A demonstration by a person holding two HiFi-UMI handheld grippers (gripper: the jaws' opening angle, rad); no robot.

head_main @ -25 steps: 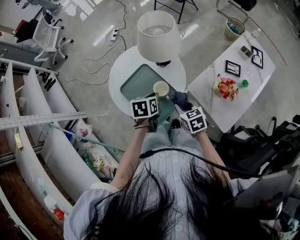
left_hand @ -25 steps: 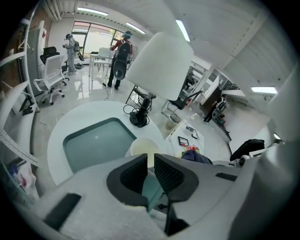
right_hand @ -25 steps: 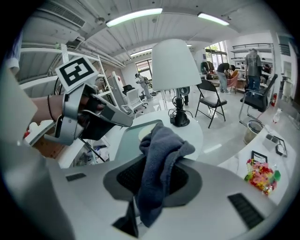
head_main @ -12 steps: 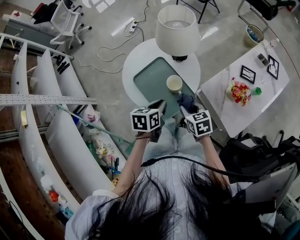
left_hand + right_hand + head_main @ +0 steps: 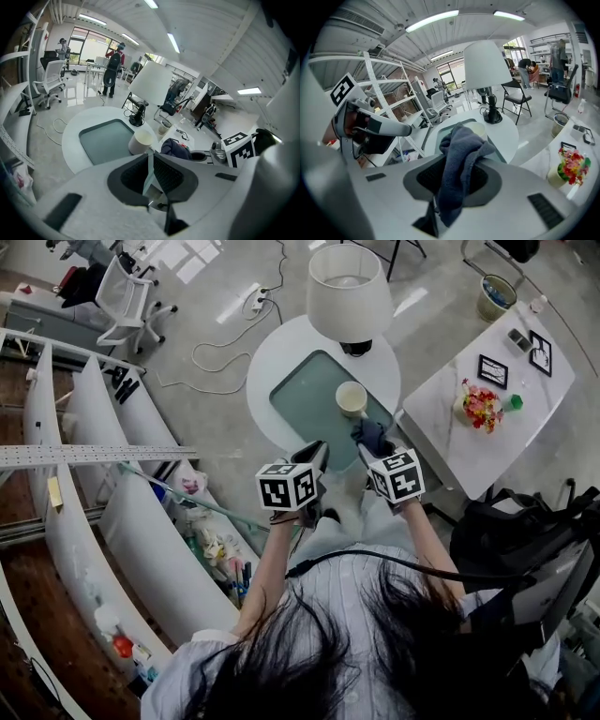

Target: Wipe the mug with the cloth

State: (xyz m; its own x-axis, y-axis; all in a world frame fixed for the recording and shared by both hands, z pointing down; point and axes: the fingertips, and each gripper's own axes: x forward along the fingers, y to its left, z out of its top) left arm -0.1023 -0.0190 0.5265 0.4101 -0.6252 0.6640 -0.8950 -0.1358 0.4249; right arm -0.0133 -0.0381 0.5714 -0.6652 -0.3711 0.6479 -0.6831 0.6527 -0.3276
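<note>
The right tongs (image 5: 377, 452) are clamped on a dark blue cloth (image 5: 461, 159) near the cream mug (image 5: 352, 399), which stands on the round bench's (image 5: 270, 371) green mat (image 5: 305, 401). The left tongs (image 5: 149, 158) are pressed together with nothing between them.

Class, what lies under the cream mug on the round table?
The cream ceramic mug stands on a grey-green rectangular mat, which lies on the round white table. The mug's base hides the patch of mat beneath it.
</note>
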